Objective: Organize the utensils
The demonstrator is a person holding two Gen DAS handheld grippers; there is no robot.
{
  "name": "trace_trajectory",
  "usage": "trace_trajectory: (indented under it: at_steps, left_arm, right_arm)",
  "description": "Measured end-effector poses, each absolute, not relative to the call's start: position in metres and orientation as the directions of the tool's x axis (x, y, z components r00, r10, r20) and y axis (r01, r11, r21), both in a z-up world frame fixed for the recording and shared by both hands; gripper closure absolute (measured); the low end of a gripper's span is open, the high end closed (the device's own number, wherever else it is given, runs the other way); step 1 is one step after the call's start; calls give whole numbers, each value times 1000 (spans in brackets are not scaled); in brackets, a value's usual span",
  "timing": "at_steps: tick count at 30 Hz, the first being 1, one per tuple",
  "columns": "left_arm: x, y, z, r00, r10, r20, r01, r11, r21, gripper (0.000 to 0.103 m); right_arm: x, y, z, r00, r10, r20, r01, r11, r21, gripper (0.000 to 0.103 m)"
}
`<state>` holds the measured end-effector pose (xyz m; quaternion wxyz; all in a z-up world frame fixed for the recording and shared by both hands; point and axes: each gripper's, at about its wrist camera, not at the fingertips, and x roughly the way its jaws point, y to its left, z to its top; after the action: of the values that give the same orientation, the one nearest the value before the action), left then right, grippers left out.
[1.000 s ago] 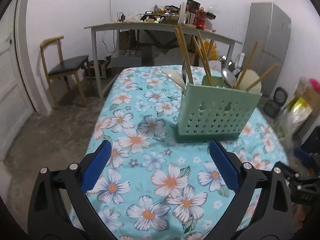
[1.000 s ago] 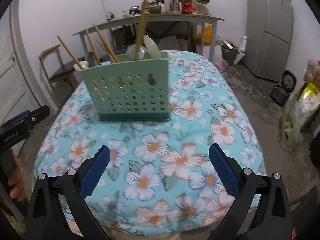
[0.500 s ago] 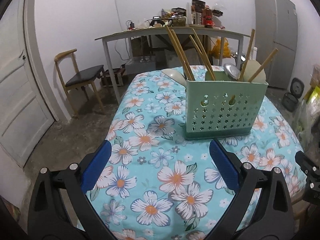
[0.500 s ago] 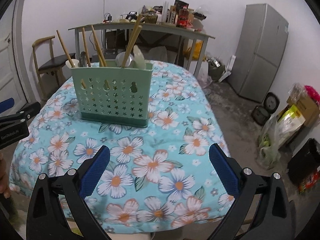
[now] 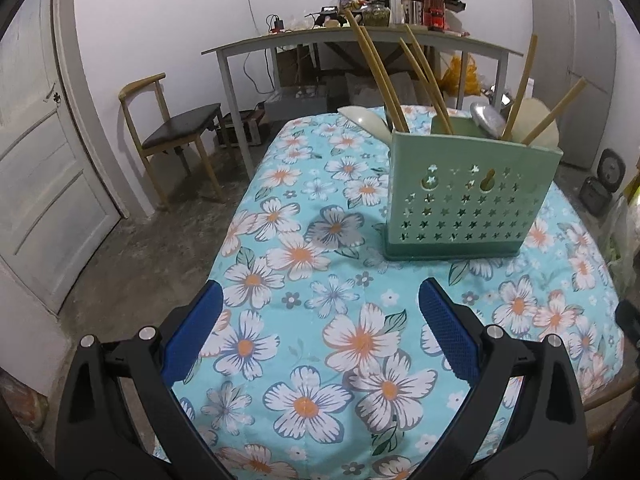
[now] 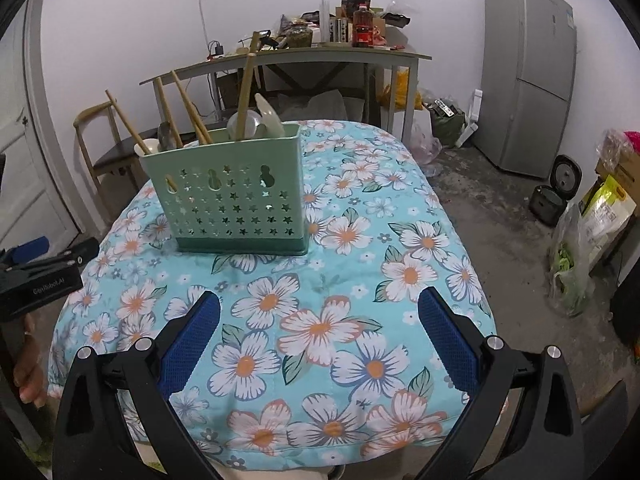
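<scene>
Table [image 5: 360,344] under a turquoise floral cloth fills the centre and lower half of both views; bare concrete floor [image 5: 132,256] around it. Grey refrigerator [image 6: 528,76] stands at the upper right of the right wrist view, against the white wall. A second, cluttered table [image 6: 304,56] runs along the back wall, upper centre, loaded with bottles and boxes. White panelled door [image 5: 36,168] at the left edge of the left wrist view; wooden chair [image 5: 176,132] with a dark seat just right of it. Mint-green utensil caddy [image 5: 468,196] with star-shaped cut-outs stands upright on the table: right of centre in the left wrist view, left of centre [image 6: 232,192] in the right wrist view. It holds wooden chopsticks [image 5: 380,76], leaning at various angles, plus pale spoons [image 5: 364,118] and a metal spoon [image 5: 486,118], all poking above the rim. Which compartment each sits in cannot be made out. Left tool [image 5: 320,336] at the bottom of its own view, blue pads spread wide apart, nothing between them, cloth showing through the gap; well short of the caddy. Its black body also shows at the left edge of the right wrist view [image 6: 44,276], held over the table's corner. Right tool [image 6: 320,336] at the bottom of its view, pads likewise wide apart and empty, hovering over the near end of the table, apart from the caddy. Bags and a small dark rice cooker [image 6: 556,196] sit on the floor at the right of the right wrist view.
</scene>
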<state>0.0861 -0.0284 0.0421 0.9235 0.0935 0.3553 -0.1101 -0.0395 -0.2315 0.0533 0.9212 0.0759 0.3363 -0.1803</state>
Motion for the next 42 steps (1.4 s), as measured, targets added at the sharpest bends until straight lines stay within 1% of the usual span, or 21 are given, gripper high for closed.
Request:
trace_trajectory:
  at_steps: [10,16,27,36,42]
  left_arm:
    - [83,-34,42,724,-146,-674,286,953,101,8]
    - [84,-36,42,712,-172,-681,306,949,80,8]
    - [83,-52,49,719,-222,-658,354,932,72,8]
    - [85,-53,51,724,-221,-653,351,933,74,8]
    - [88,-51,51,725,-214,-655,343,936,74,8]
  right_arm:
    - [-40,-241,55,704,-289,-649,404,914,32,7]
    - [-41,-243,56,701,-297,-648,408,913,23,7]
    - [-47,-250,60,695,-321,-643,435,900,21,7]
    - [-46,-251,59,694,-323,-644,437,899,20,7]
    - [-50,-261,60,687,-349,-637,463,886,14,7]
